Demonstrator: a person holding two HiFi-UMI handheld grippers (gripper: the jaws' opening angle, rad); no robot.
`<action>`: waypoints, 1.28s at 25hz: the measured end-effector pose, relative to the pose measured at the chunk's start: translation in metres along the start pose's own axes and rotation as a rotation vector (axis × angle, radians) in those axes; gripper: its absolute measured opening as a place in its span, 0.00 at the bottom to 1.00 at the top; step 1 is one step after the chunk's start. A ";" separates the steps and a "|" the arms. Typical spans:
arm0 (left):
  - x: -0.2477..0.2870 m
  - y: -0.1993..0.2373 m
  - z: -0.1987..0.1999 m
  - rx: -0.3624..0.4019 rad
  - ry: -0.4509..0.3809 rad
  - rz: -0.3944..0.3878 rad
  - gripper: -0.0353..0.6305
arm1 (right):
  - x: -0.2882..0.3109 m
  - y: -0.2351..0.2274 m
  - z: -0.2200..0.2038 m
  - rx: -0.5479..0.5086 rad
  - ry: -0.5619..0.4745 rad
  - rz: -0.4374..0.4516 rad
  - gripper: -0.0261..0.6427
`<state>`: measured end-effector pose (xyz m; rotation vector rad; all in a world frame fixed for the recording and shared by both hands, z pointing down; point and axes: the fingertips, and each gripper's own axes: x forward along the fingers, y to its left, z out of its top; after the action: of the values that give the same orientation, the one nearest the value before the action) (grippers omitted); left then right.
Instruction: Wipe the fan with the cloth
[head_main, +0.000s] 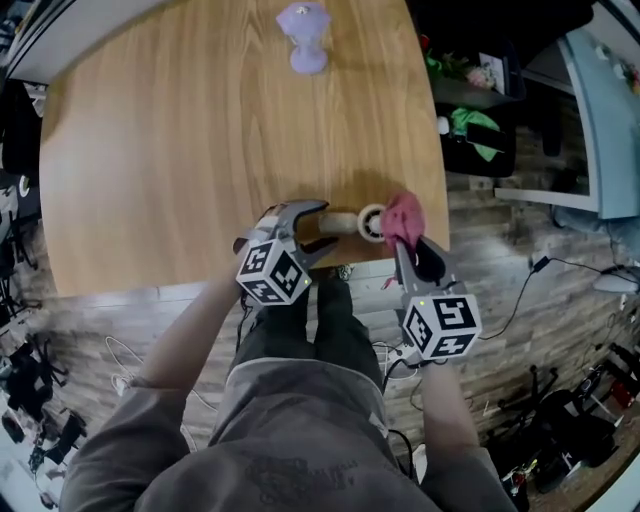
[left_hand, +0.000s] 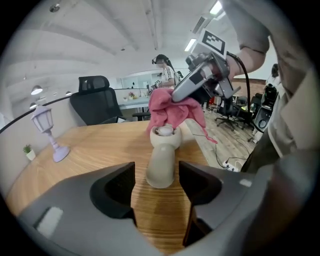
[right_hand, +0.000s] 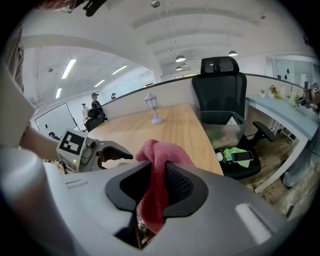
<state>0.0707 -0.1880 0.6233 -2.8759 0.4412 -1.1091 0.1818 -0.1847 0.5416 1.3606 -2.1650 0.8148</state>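
Right tongs (right_hand: 159, 176) clamp the pink cloth (right_hand: 158, 151) against the fan (left_hand: 162, 157) head. Left tongs (left_hand: 156, 175) spread wide at the fan's handle on the tabletop (head_main: 200, 130).

Noted: a light-brown wooden table with a rounded edge (head_main: 180, 150) bears a small lilac lantern-shaped ornament (head_main: 305, 38) at its far side, a black high-backed office chair (right_hand: 220, 85) stands near the table, and a black cable (head_main: 541, 264) lies on the grey plank floor (head_main: 500, 250).
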 end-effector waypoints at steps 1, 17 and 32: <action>0.002 -0.001 -0.001 -0.002 0.002 -0.004 0.45 | 0.003 -0.001 -0.004 -0.001 0.007 -0.008 0.17; 0.011 -0.009 -0.006 0.005 -0.016 -0.009 0.35 | 0.047 0.018 -0.018 -0.048 0.062 -0.008 0.17; 0.011 -0.009 -0.007 0.004 -0.012 -0.015 0.35 | 0.075 0.101 -0.048 -0.146 0.232 0.237 0.17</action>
<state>0.0758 -0.1822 0.6368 -2.8856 0.4163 -1.0930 0.0623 -0.1654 0.6011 0.9031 -2.1774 0.8368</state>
